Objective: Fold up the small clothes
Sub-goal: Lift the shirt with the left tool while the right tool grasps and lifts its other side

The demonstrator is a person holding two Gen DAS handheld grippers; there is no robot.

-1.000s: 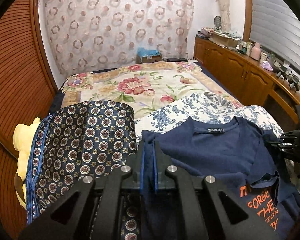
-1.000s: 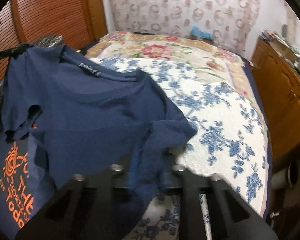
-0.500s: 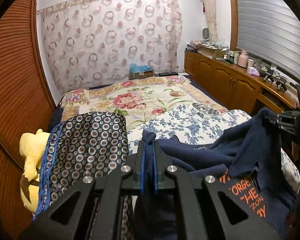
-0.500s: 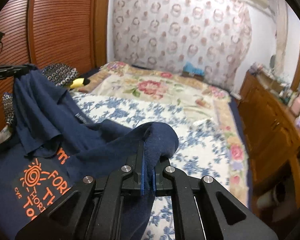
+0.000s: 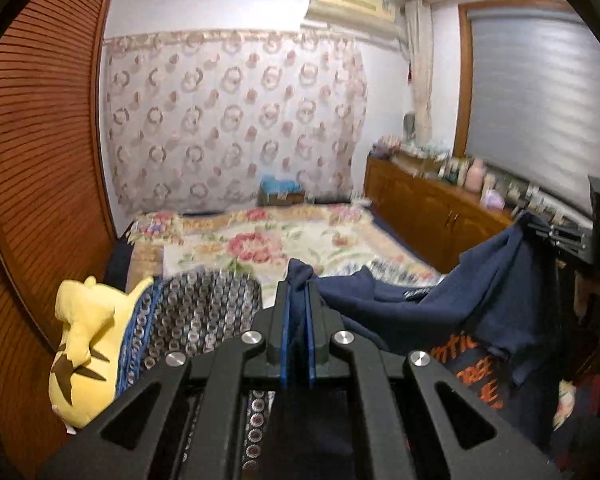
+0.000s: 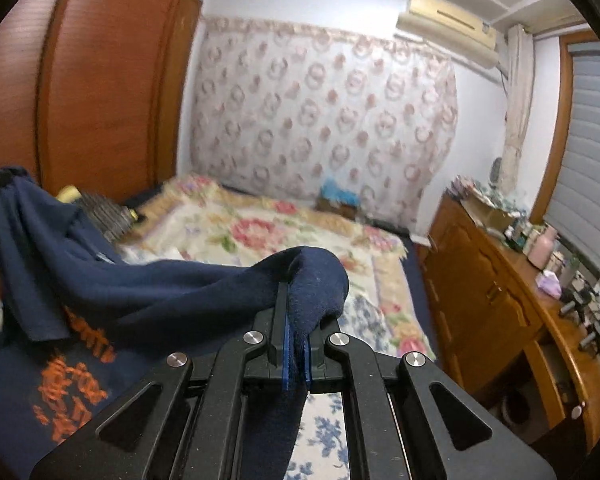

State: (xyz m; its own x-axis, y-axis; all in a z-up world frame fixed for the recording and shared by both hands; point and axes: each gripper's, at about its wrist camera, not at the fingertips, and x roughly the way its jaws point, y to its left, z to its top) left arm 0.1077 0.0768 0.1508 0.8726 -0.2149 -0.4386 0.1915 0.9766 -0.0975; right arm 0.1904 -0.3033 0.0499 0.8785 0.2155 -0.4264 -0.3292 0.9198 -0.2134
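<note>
Your left claw (image 5: 296, 292) is clamped on one pinch of the navy shirt (image 5: 492, 292), and your right claw (image 6: 296, 308) is clamped on another, the cloth bunched over its tips. The shirt hangs between them, sagging in the middle, with its orange print (image 6: 74, 384) showing low at 8 o'clock in the right view and at 4 o'clock in the left view. In the left view you can see the right claw out at 3 o'clock, gripping the shirt's far end.

Below you is the bed (image 6: 260, 232), spread with a cream floral quilt; a blue-and-white floral cloth (image 6: 328, 436) lies nearer, under the right claw. At 9 o'clock in the left view a yellow plush (image 5: 84, 340) lies beside a dark patterned cloth (image 5: 204, 308) with small rings.

The room: a louvred wooden wardrobe (image 5: 40, 160) along the left, a patterned curtain (image 5: 236, 120) across the far wall at 12 o'clock, an air conditioner (image 5: 352, 4) above it. At 2 o'clock a grey blind (image 5: 540, 104) covers the window. Under it runs a wooden cabinet (image 6: 492, 292) crowded with bottles and small items, too blurred to name.
</note>
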